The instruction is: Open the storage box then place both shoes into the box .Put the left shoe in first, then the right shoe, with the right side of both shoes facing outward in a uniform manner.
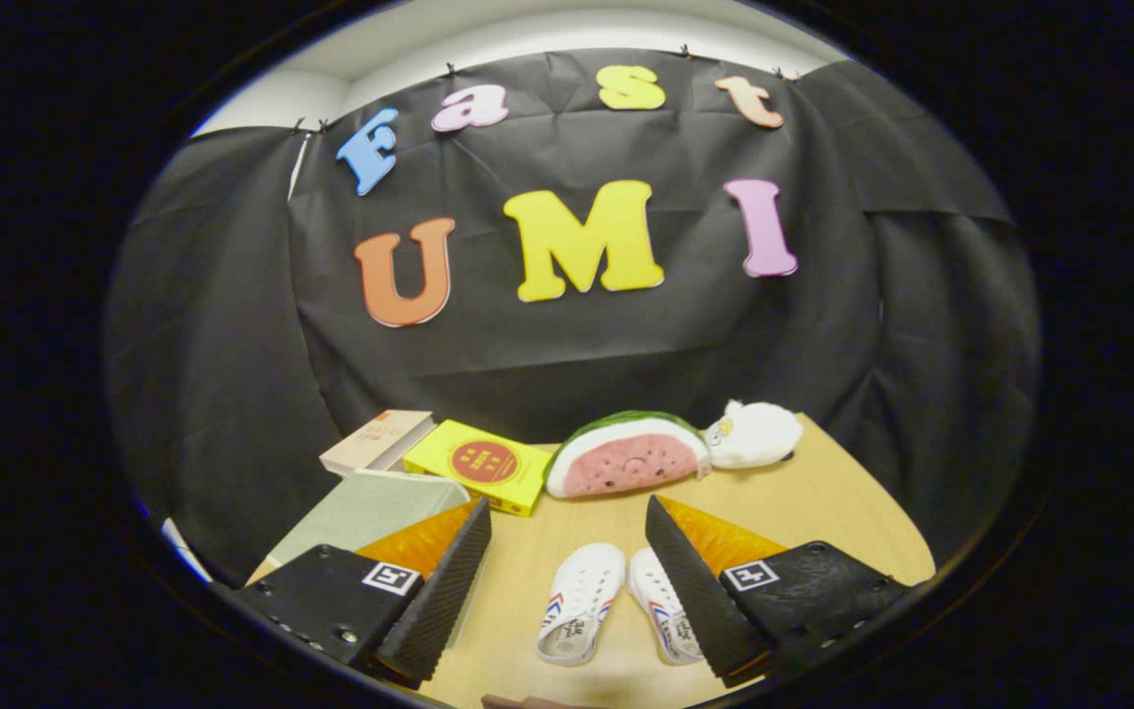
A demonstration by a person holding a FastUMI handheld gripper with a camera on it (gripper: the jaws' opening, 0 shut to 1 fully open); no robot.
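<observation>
The gripper (567,551) hangs above the table (823,492) with its fingers wide apart and nothing between them. The two shoes (616,601) lie side by side on the table in the gap between the fingers, toes pointing away; the right-hand one sits partly behind the right finger. The box (370,507), pale green and apparently shut, lies off to the left, just beyond the left finger, which hides its near corner.

The main risk is order: the shoes sit right under the fingers, so it would be easy to grab one before the box is open. The box lid looks flat, with no handle to be seen, so the fingers may slip off its edge or push the whole box along. The shoes nearly touch, so closing on one could nudge or catch the other, and picking the wrong one first would break the left-then-right rule.

Behind the box lie a book (377,440) and a yellow carton (478,465), close enough to crowd an opening lid. A watermelon plush (626,455) and a white plush (754,433) rest farther back, well clear of the shoes.
</observation>
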